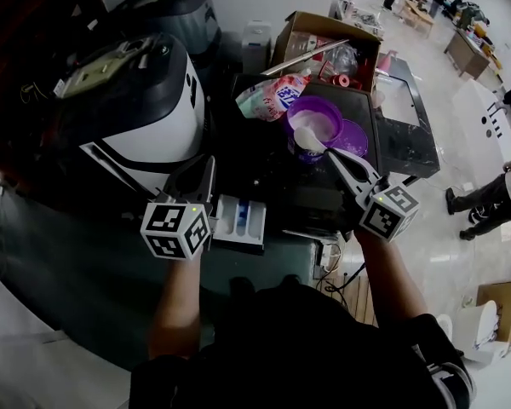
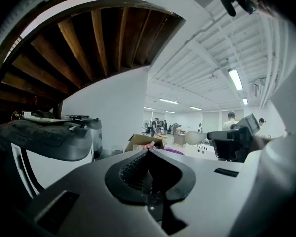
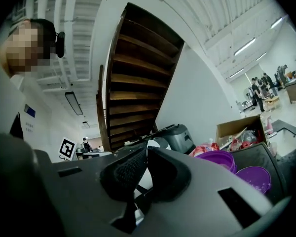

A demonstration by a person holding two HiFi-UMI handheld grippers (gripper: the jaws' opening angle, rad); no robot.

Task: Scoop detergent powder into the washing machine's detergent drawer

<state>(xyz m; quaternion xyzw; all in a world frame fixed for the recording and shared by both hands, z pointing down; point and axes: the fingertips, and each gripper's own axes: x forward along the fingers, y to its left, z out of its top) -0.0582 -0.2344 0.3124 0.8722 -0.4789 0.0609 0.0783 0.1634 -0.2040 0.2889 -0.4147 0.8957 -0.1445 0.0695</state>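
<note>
The white detergent drawer (image 1: 243, 221) stands pulled out of the dark machine front, just right of my left gripper's marker cube. My left gripper (image 1: 204, 165) points away beside the white-and-black washing machine (image 1: 140, 109), its jaws shut with nothing between them (image 2: 148, 153). My right gripper (image 1: 331, 154) is shut on the handle of a white scoop (image 1: 309, 139), whose bowl hangs over the open purple powder tub (image 1: 313, 116). In the right gripper view the scoop (image 3: 155, 143) shows past the shut jaws (image 3: 147, 151), with the tub (image 3: 219, 158) to the right.
The tub's purple lid (image 1: 352, 136) lies to its right. A detergent bag (image 1: 272, 96) lies behind, and an open cardboard box (image 1: 324, 45) farther back. A dark sink unit (image 1: 404, 118) is on the right. A person's legs (image 1: 485, 204) show on the floor at right.
</note>
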